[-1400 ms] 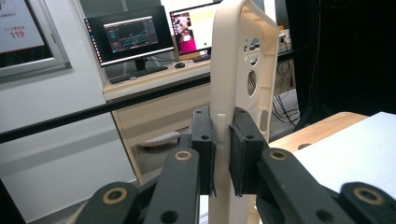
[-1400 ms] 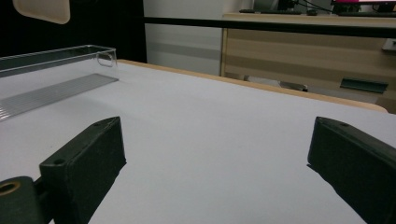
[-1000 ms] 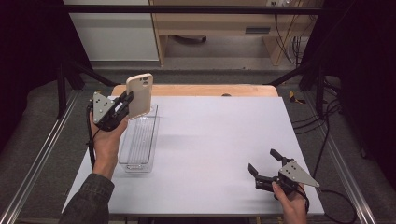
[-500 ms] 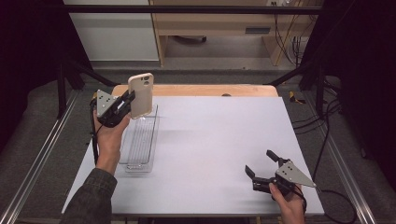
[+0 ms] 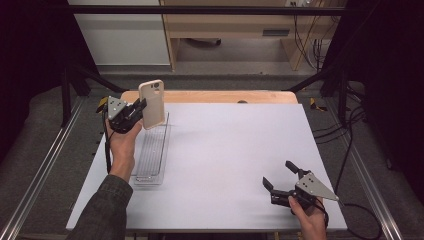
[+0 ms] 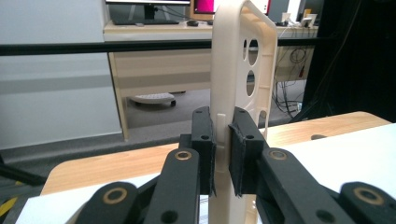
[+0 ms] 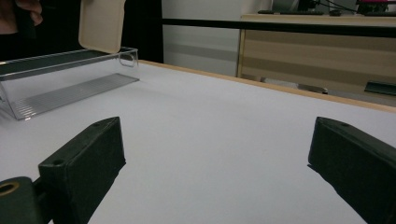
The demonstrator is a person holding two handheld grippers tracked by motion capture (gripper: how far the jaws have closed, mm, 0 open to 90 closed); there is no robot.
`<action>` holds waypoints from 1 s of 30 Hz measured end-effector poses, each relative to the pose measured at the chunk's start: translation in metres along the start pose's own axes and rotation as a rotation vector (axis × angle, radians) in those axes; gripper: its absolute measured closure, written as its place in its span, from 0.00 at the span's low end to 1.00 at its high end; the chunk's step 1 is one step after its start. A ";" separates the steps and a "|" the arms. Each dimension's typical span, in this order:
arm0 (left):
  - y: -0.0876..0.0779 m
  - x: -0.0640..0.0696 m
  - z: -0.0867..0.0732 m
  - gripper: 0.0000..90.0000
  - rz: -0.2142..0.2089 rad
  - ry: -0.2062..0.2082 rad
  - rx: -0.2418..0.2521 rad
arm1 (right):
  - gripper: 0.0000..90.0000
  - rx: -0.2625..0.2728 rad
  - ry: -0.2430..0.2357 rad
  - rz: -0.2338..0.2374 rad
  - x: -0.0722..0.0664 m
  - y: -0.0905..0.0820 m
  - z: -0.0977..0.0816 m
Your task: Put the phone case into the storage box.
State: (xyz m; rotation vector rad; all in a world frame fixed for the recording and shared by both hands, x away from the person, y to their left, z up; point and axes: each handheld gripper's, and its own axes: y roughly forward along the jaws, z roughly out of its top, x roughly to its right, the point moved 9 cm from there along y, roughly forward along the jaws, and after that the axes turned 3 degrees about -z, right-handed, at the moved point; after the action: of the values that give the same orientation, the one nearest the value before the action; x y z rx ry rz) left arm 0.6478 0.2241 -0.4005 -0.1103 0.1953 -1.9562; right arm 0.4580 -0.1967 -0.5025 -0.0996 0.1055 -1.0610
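Up close, left gripper (image 6: 223,154) jaws clamp the phone case (image 6: 236,70); right gripper (image 5: 281,181) gapes.

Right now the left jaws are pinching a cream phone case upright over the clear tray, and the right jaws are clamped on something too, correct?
Not quite. The right gripper holds nothing: its jaws stand wide open over bare table, as the right gripper view shows. The left gripper does pinch the cream phone case upright over the clear tray.
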 end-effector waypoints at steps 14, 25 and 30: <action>0.008 0.000 -0.011 0.90 0.026 -0.006 -0.034 | 0.04 0.003 0.004 0.000 0.001 -0.001 0.000; 0.014 0.001 -0.021 0.90 0.036 -0.007 -0.056 | 0.04 0.002 0.007 0.000 0.001 -0.001 0.000; 0.017 0.002 -0.024 0.90 0.037 -0.014 -0.061 | 0.04 -0.004 0.009 -0.003 0.002 -0.001 -0.001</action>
State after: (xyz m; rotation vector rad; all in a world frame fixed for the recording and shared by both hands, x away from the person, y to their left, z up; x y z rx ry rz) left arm 0.6584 0.2177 -0.4268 -0.1591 0.2464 -1.9125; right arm 0.4580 -0.1989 -0.5034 -0.0985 0.1161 -1.0644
